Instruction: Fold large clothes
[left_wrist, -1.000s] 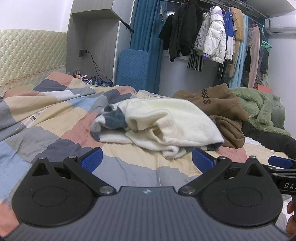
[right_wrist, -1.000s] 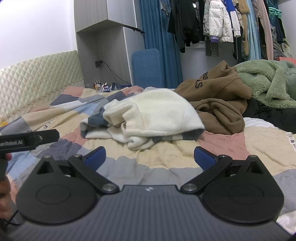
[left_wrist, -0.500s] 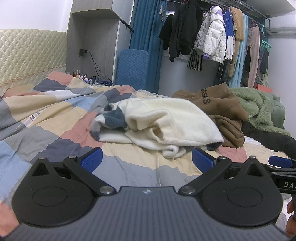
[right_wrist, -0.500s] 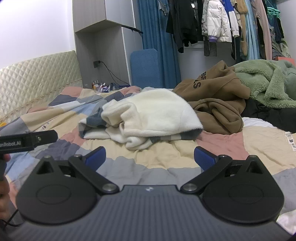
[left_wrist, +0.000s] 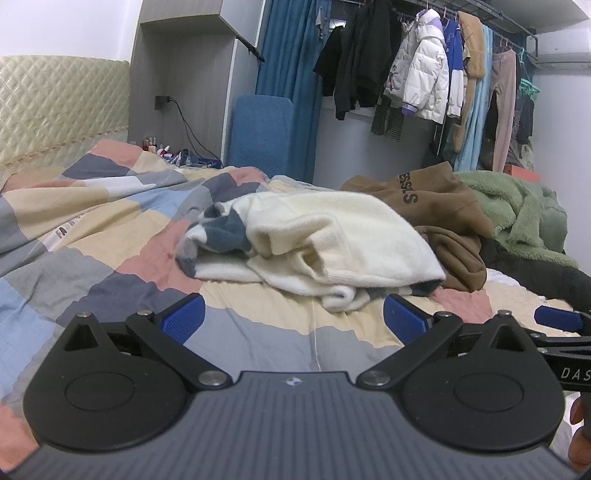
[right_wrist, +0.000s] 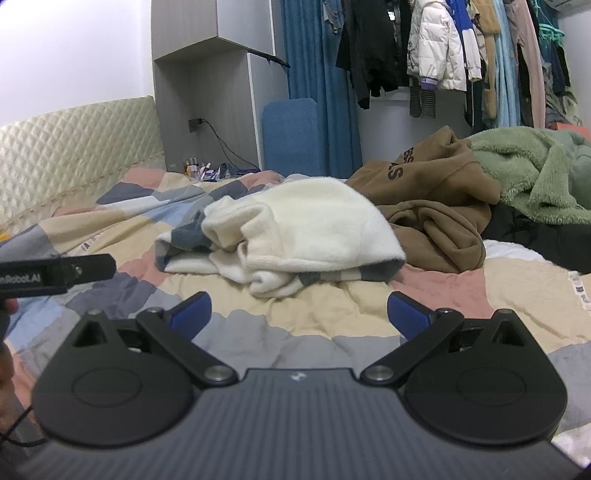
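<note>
The left hand-held gripper (left_wrist: 293, 317) hangs low over the patchwork quilt (left_wrist: 110, 236) with its blue-padded fingers spread wide and nothing between them. Ahead of it, a little past the fingertips and slightly right of centre, lies the cream sweater (left_wrist: 332, 240), crumpled in a loose heap on the bed, with a grey-blue striped part showing at its left end and under its near edge. Far ahead to the left of that hand-held gripper stand a quilted headboard (left_wrist: 55, 107) and a grey cabinet (left_wrist: 184, 92). Just right of the sweater and touching it sits a brown hoodie (left_wrist: 436, 199) with dark lettering, and beyond that, further right, a green fleece garment (left_wrist: 517, 210) rests on a dark one. A rail of hanging clothes (left_wrist: 424, 74) runs along the far wall beside a blue curtain (left_wrist: 284, 55). The right hand-held gripper (right_wrist: 299, 317) is held just beside the left one, near the bed, its fingers likewise wide apart and empty; the sweater (right_wrist: 314, 225) lies straight ahead of it, apart from the fingertips, with the hoodie (right_wrist: 428, 184) ahead to its right. Part of the left tool's black arm shows at the left edge of the right wrist view, and one blue pad of the right tool at the right edge of the left wrist view.
</note>
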